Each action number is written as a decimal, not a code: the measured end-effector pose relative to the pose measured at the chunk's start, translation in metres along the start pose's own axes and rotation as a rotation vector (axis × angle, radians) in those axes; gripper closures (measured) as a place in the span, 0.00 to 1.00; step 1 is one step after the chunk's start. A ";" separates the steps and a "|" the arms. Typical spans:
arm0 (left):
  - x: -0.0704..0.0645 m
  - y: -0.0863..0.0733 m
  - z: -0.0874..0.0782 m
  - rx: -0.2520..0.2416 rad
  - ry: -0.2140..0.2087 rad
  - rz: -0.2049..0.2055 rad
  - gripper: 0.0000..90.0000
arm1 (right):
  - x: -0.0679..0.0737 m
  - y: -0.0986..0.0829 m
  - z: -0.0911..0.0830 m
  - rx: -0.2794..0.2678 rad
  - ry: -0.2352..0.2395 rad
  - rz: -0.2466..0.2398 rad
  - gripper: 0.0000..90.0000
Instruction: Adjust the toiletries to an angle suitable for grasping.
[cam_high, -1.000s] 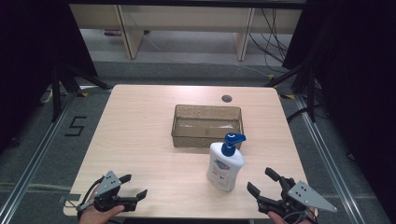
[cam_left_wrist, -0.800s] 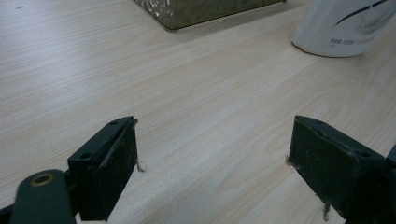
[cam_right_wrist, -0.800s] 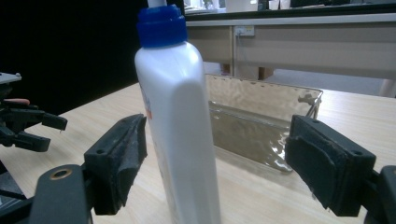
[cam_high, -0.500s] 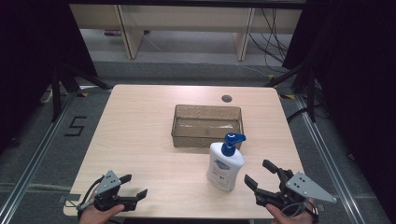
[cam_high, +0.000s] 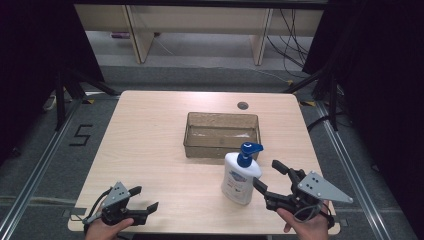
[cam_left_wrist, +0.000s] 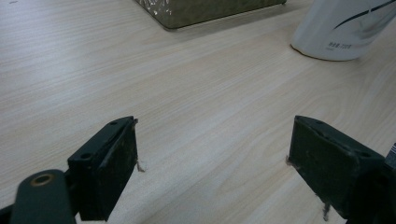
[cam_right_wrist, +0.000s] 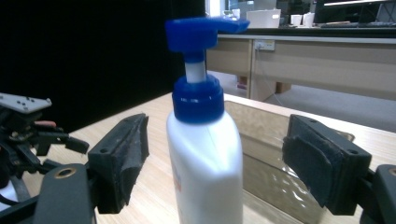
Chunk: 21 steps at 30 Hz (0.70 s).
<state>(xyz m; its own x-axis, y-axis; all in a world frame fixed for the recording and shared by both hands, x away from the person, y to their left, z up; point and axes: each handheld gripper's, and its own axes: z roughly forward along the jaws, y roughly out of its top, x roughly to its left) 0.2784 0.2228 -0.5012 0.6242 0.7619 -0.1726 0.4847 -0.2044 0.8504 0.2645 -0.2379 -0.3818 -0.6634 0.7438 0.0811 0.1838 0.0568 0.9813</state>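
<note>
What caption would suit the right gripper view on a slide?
Open right gripper lined up on a white pump bottle, with a clear bin behind.

A lab or test room is showing here: black curtains (cam_high: 30, 60) hanging at both edges, cables (cam_high: 295, 30) trailing upper right, desks (cam_right_wrist: 327, 60) standing behind the counter (cam_high: 150, 150)

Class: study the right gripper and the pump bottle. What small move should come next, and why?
Probably ease the right gripper a little further forward, then close. Its jaws stand open, and in the right gripper view the pump bottle stands upright between them, untouched, with space on both sides. The left gripper sits open, apart from it.
</note>
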 end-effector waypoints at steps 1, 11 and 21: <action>0.000 0.000 0.000 0.000 0.001 0.001 0.17 | -0.001 0.001 0.002 -0.017 0.012 0.000 0.26; 0.000 0.000 0.001 0.007 0.003 0.006 0.17 | -0.001 0.010 0.022 -0.015 0.018 0.010 0.30; 0.000 0.001 0.001 0.005 0.011 -0.001 0.17 | 0.001 0.019 0.031 -0.023 0.036 -0.031 0.35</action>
<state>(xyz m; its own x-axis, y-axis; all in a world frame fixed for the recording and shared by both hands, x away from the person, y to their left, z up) 0.2792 0.2216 -0.5007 0.6168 0.7689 -0.1682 0.4888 -0.2067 0.8476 0.2897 -0.2155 -0.3686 -0.6943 0.7175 0.0560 0.1460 0.0642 0.9872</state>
